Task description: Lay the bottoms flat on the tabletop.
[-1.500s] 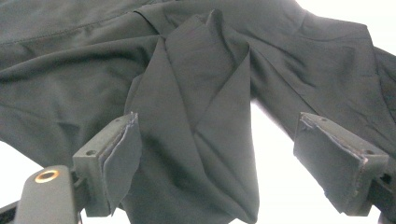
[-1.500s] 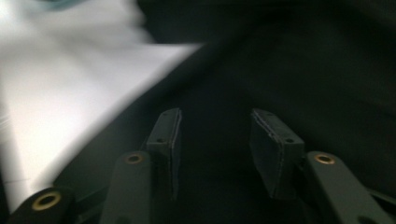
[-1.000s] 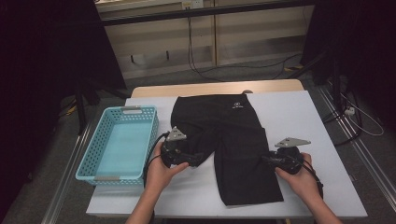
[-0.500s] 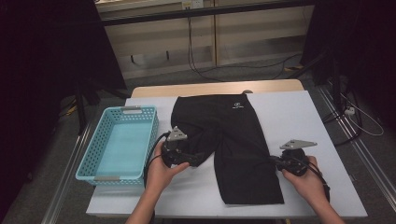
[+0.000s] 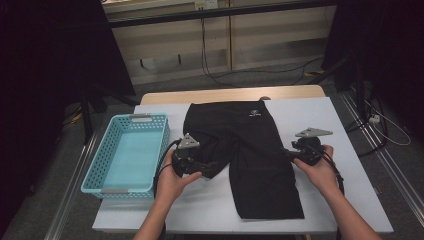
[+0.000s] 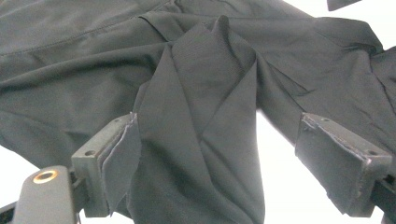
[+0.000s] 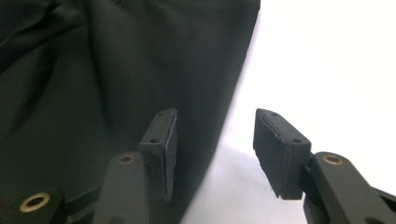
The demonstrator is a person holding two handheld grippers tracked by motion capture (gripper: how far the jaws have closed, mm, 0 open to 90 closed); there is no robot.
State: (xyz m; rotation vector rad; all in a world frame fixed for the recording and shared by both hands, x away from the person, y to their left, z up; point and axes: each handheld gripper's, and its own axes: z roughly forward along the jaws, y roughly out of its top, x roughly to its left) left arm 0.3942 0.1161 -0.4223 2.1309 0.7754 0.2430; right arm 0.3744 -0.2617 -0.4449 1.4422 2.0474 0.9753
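Since half a second ago the right gripper (image 5: pixel 295 154) has slid up the shorts' (image 5: pixel 250 150) 3 o'clock edge, jaws just opening | empty now — cloth let go | left gripper (image 5: pixel 202 166) wide, fold between, not pinched | shorts flat on desk (image 5: pixel 320 205)

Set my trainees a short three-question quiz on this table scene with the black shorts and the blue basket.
1. What lies between the jaws of the left gripper?
2. True or false: the black shorts lie inside the blue basket.
3. In the high view, the basket stands on which side of the shorts? A) left B) right C) behind

Key: 1. a fold of the shorts' fabric, with the jaws standing apart; 2. false, they lie spread on the table; 3. A.
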